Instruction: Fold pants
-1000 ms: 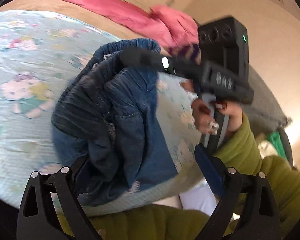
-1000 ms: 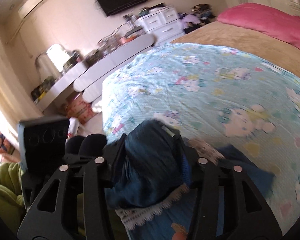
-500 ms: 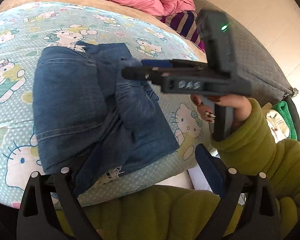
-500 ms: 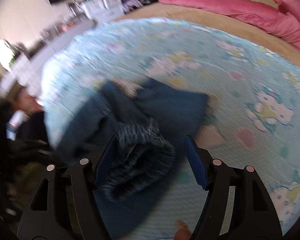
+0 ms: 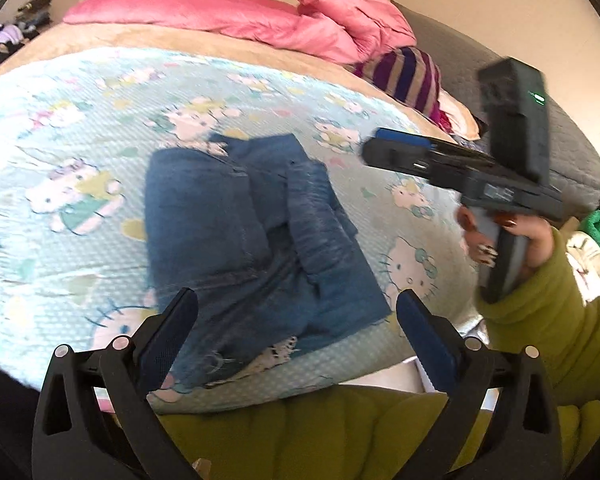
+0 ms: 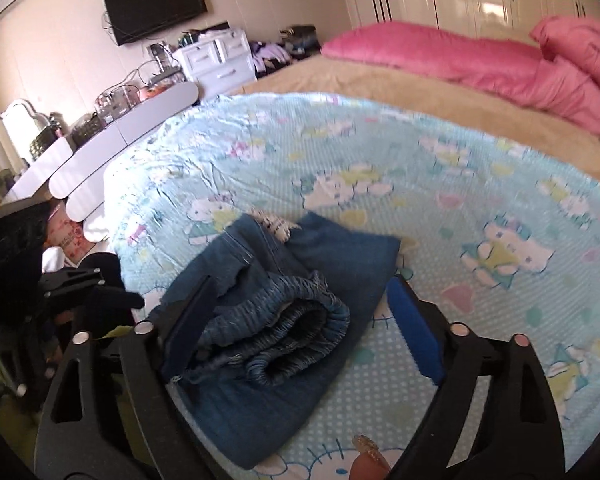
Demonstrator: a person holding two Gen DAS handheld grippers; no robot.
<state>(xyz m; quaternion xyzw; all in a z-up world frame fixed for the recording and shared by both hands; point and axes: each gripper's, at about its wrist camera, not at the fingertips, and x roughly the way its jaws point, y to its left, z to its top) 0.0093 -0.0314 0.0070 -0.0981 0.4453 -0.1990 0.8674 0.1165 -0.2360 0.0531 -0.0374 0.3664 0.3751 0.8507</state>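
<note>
The blue denim pants (image 5: 256, 236) lie folded in a loose bundle near the front edge of the bed, on the light blue cartoon-print sheet (image 5: 60, 128). In the right wrist view the pants (image 6: 284, 312) show their ribbed waistband on top and lace trim at the far side. My left gripper (image 5: 296, 328) is open and empty, just above the near end of the pants. My right gripper (image 6: 296, 320) is open, its jaws either side of the waistband and apart from it. It also shows in the left wrist view (image 5: 396, 148), to the right of the pants.
A pink duvet (image 5: 228, 16) and a striped pillow (image 5: 404, 76) lie at the head of the bed. A tan blanket (image 6: 380, 84) covers the far part. White desks (image 6: 112, 140) and drawers (image 6: 216, 60) stand beyond the bed's left side. My green sleeve (image 5: 540, 312) is at the right.
Both grippers let go of the pants, which dropped from a lifted bundle onto the sheet. The right gripper drew back to the right, and the left gripper pulled back toward the bed's edge.
</note>
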